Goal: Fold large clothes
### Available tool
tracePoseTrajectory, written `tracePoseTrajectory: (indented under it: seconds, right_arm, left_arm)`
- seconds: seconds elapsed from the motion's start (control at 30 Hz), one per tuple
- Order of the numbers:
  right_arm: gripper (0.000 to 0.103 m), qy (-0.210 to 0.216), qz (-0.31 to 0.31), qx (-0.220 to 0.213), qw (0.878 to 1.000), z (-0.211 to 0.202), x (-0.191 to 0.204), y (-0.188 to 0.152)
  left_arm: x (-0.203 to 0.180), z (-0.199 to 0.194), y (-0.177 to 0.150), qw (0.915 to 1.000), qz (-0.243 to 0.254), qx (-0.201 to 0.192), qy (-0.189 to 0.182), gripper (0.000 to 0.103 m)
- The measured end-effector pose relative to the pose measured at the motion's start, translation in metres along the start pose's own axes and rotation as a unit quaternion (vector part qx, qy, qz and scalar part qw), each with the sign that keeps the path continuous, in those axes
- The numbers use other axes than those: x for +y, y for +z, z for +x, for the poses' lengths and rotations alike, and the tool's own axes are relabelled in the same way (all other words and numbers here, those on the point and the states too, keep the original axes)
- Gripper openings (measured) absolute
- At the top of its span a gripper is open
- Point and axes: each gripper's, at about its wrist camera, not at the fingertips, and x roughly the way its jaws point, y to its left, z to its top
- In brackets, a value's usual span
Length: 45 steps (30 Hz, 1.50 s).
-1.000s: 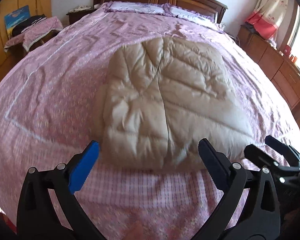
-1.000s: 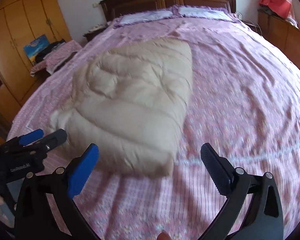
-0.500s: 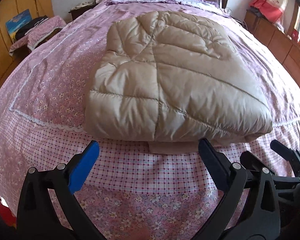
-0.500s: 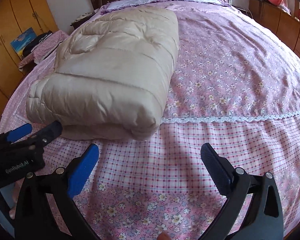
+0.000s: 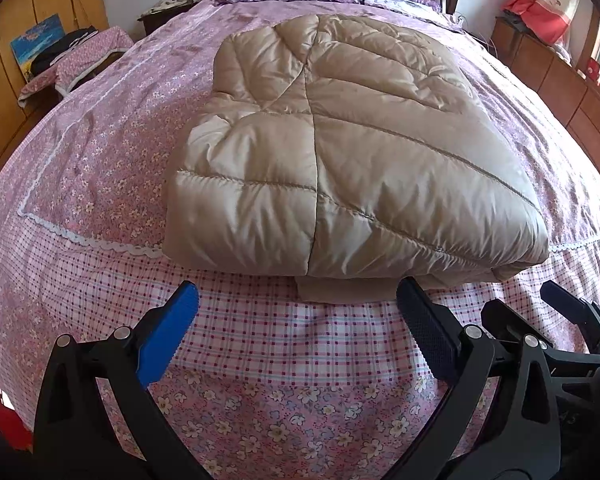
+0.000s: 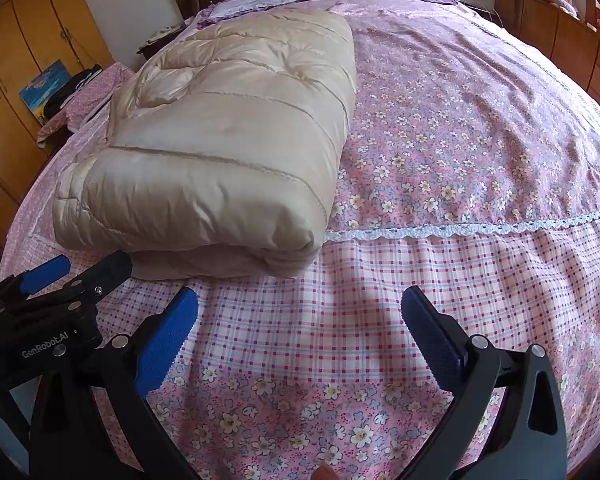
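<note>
Fingers of left gripper (image 5: 298,312) and right gripper (image 6: 300,316) wide open, holding nothing, low in the frame; puffy tan coat (image 5: 340,152) folded on the pink bed (image 5: 100,152) mid-frame, likely soft, light, slippery, best pinched at near bottom edge.

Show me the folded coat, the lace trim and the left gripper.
coat (image 5: 340,168), left wrist view, quilted top.
lace trim (image 6: 460,230), right wrist view, white scalloped strip.
left gripper (image 5: 298,308), left wrist view, midway between fingertips.
</note>
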Motion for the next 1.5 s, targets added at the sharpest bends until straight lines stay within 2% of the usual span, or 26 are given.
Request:
tracePoseTrajectory:
  seconds: [1.5]
  right_arm:
    - [0.098,-0.002,-0.001,0.002,1.000,-0.0008,0.0007,0.0017]
  left_arm:
    - [-0.0001,-0.0033,0.0022,1.0000,0.005,-0.005,0.006,0.099]
